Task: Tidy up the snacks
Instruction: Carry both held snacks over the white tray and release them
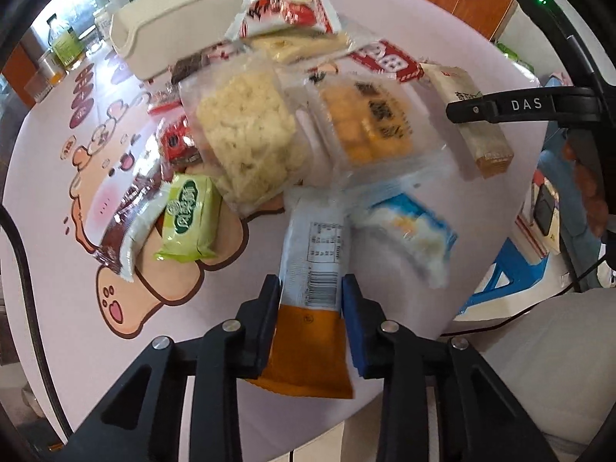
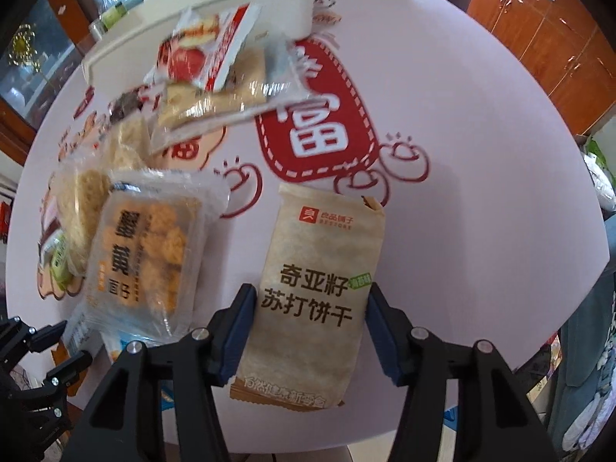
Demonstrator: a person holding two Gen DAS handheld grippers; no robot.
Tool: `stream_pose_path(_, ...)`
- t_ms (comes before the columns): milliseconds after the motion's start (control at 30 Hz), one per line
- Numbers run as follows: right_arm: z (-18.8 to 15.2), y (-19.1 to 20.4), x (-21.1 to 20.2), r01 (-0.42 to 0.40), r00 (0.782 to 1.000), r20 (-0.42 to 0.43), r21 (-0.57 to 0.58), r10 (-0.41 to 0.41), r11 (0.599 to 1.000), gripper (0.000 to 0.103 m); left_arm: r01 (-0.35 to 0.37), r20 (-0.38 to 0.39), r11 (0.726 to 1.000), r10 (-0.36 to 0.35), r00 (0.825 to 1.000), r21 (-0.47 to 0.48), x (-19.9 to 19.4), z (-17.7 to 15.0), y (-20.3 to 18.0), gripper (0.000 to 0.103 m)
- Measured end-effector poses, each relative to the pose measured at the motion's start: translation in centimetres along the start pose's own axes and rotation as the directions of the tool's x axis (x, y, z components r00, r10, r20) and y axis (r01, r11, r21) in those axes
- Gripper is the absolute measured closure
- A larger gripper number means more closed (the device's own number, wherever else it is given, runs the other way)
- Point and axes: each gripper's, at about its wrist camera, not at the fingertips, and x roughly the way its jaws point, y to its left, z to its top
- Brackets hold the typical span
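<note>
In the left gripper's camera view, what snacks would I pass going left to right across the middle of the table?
Green packet → pale puffed-rice packet → orange snack packet → tan cracker packet.

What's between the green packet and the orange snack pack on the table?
The clear bag of pale puffed snack, seen in the left wrist view, between green packet and orange pack.

The left gripper (image 1: 310, 300) is closed on a long white and orange snack packet (image 1: 313, 288), barcode side facing the camera. Beyond it, on the round pink table with cartoon prints (image 1: 50, 288), lies a heap of snacks: a green wrapped biscuit (image 1: 189, 223), a clear bag of pale puffed rice cake (image 1: 246, 142), a blue and white packet (image 1: 408, 231). A cream plastic tray (image 1: 184, 30) stands behind the heap.
</note>
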Motion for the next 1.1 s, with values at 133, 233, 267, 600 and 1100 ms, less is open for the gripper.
stream_pose_path(133, 0.4, -1.5, -2.2, -0.031, 0.999, 0.039, 0.019, 0.030, 0.999, 0.046, 0.013, 0.032, 1.000, -0.013, 0.999, -0.011, -1.8, 0.0, 0.1, 0.073)
stream_pose_path(233, 0.9, -1.2, -3.2, -0.062, 0.996, 0.062, 0.019, 0.060, 0.998, 0.046, 0.030, 0.047, 0.999, -0.029, 0.998, -0.037, -3.0, 0.1, 0.3, 0.073)
stream_pose_path(267, 1.0, -1.0, -3.6, -0.074, 0.995, 0.072, 0.018, 0.072, 0.997, 0.046, 0.036, 0.053, 0.998, -0.033, 0.998, -0.043, -3.5, 0.2, 0.5, 0.073)
stream_pose_path(600, 2.5, 0.7, -6.6, -0.158, 0.975, 0.155, -0.022, 0.159, 0.987, 0.046, 0.022, 0.139, 0.998, -0.014, 0.990, -0.052, -8.1, 2.1, 0.7, 0.073)
stream_pose_path(1100, 6.7, 1.5, -10.1, -0.228, 0.931, 0.270, -0.088, 0.244, 0.970, 0.046, -0.057, 0.392, 0.996, 0.082, 0.916, -0.075, -16.6, 12.1, 1.0, 0.073)
